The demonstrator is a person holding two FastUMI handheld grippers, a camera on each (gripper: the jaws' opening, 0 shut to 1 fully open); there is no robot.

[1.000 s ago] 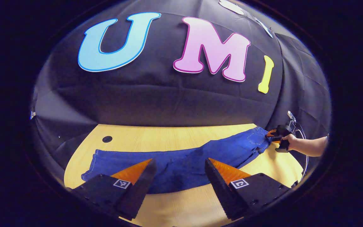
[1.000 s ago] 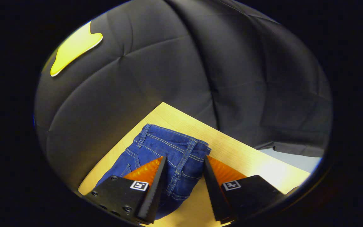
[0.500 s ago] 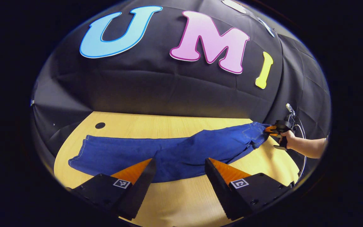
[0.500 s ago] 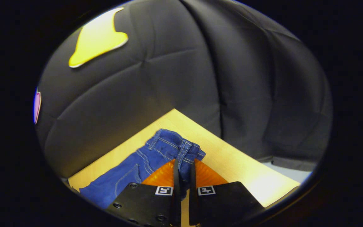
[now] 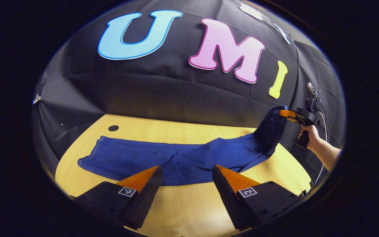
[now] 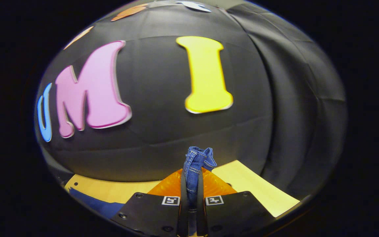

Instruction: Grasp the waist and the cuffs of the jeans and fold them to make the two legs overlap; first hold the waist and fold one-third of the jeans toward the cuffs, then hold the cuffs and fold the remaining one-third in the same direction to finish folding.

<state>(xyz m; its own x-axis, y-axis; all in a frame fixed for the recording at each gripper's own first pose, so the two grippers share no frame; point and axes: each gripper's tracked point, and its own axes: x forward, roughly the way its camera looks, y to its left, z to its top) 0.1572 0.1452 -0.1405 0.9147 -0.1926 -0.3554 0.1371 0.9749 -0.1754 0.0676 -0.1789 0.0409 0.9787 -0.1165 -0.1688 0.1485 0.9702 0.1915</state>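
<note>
While your right gripper [image 6: 191, 194] pinches the bunched waist [image 6: 196, 157] of the jeans [image 5: 176, 159] between both fingers, low in the centre of the right gripper view, that denim stands up as a small knot above the fingertips, raised off the table [image 6: 252, 184].

In the left gripper view you see the same gripper at the right edge, held by your hand [image 5: 309, 133], with the waist end pulled up off the wood and hanging as a dark fold against the black cloth wall [image 5: 163, 95]. From there the jeans slope down and lie flat across the middle of the frame, legs stretched toward the left, the cuffs [image 5: 90, 154] resting near the table's left end. A small dark hole [image 5: 113, 128] in the tabletop sits just above and beside the cuffs, apart from the fabric.

Your left gripper [image 5: 184, 179] stands wide open at the bottom of its view, fingers spread well apart, hovering over the near edge of the denim; whether the tips touch the fabric you cannot tell.

Bare wood runs along the near edge below the jeans and in a narrower strip behind them up to the wall. A cable [image 5: 322, 115] loops behind the right gripper, close to the cloth at the frame's right edge. The table's far edge meets the wall directly.
</note>
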